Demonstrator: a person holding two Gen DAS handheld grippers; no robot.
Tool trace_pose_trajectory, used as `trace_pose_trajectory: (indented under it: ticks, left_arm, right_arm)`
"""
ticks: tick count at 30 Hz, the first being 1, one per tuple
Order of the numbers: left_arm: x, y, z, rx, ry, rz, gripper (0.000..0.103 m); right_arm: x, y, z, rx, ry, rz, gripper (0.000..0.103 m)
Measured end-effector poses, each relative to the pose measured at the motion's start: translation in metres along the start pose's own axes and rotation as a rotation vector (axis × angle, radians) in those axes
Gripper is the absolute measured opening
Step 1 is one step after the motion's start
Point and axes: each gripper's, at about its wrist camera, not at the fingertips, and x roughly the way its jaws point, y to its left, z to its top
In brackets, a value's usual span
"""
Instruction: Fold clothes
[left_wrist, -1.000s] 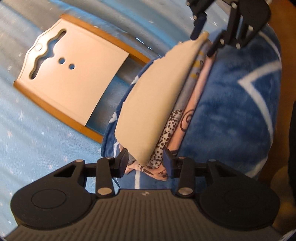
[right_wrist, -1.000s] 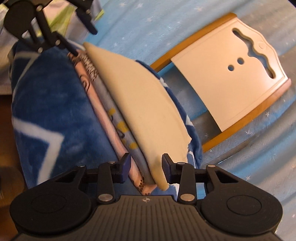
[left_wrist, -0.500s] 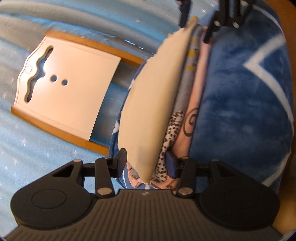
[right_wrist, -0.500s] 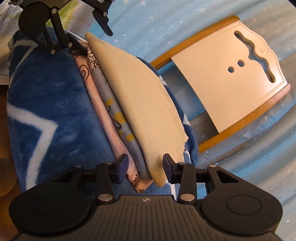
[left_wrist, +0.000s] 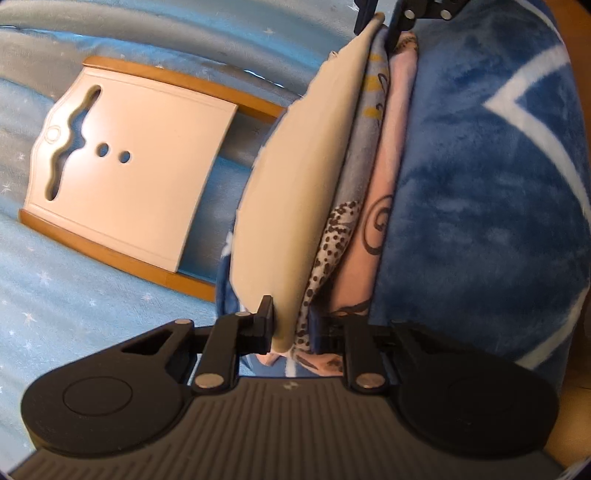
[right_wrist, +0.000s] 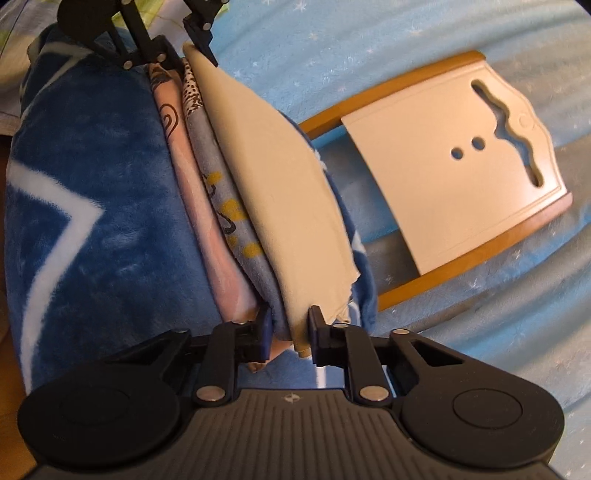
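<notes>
1. We see the stack of folded clothes (left_wrist: 295, 206) standing on its edge between our two grippers, and it leans against a thick blue fleece blanket (left_wrist: 480, 184) with white lines.
2. Our left gripper (left_wrist: 291, 326) has one end of the stack between its fingers; our right gripper (right_wrist: 290, 326) has the opposite end, so each gripper appears at the far top of the other camera's view.
3. Both grippers are closed on the stack: the fingers press the cloth from two sides, with only the thickness of the layers between them.
4. The right gripper pinches mainly the cream layer and the grey-blue one; the pink layer lies just beside its left finger, and we cannot tell whether that layer is held too.
5. The outer layer (right_wrist: 280, 206) is smooth, plain cream cloth with a curved edge. Next to it there is a grey-blue cloth (right_wrist: 225, 206) with yellow marks and a dotted part, then a pink cloth (left_wrist: 384, 221) with dark spiral drawings.
6. Beside the stack, a white plastic board (left_wrist: 125, 177) with a wavy slot, two round holes and orange-brown side rails lies flat on a soft light-blue cover (left_wrist: 74, 295) with small white stars.
</notes>
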Motion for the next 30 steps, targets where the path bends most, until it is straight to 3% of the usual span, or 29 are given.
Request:
trace_pose_trajectory:
  ticks: [2, 6, 13, 17, 19, 22, 25, 30]
  left_arm:
    - [-0.005, 0.000, 0.001, -0.014, -0.008, -0.006, 0.015]
    - [-0.002, -0.014, -0.003, 0.013, -0.003, -0.025, 0.014]
    - [-0.003, -0.006, -0.006, -0.050, 0.016, -0.035, 0.018]
    - [-0.004, -0.002, -0.008, -0.094, 0.034, -0.043, 0.019]
    - [-0.008, 0.001, -0.009, -0.132, 0.047, -0.048, 0.019]
    - [-0.018, 0.010, -0.014, -0.249, 0.079, -0.066, 0.021]
    - [-0.027, 0.025, -0.020, -0.463, 0.117, -0.116, 0.035]
    - [-0.034, 0.041, -0.024, -0.829, 0.173, -0.203, 0.040]
  right_arm:
    - [-0.002, -0.002, -0.005, -0.012, -0.004, -0.018, 0.014]
    - [0.005, 0.013, -0.011, -0.025, 0.029, 0.026, 0.016]
    - [0.000, 0.005, -0.009, 0.059, 0.049, 0.039, 0.016]
    - [-0.008, 0.004, -0.012, 0.092, 0.064, 0.049, 0.019]
    - [-0.015, 0.002, -0.013, 0.141, 0.068, 0.058, 0.026]
    - [-0.025, -0.008, -0.015, 0.284, 0.074, 0.088, 0.029]
    - [-0.032, -0.021, -0.018, 0.510, 0.082, 0.146, 0.031]
    - [-0.033, -0.035, -0.025, 0.936, 0.104, 0.270, 0.045]
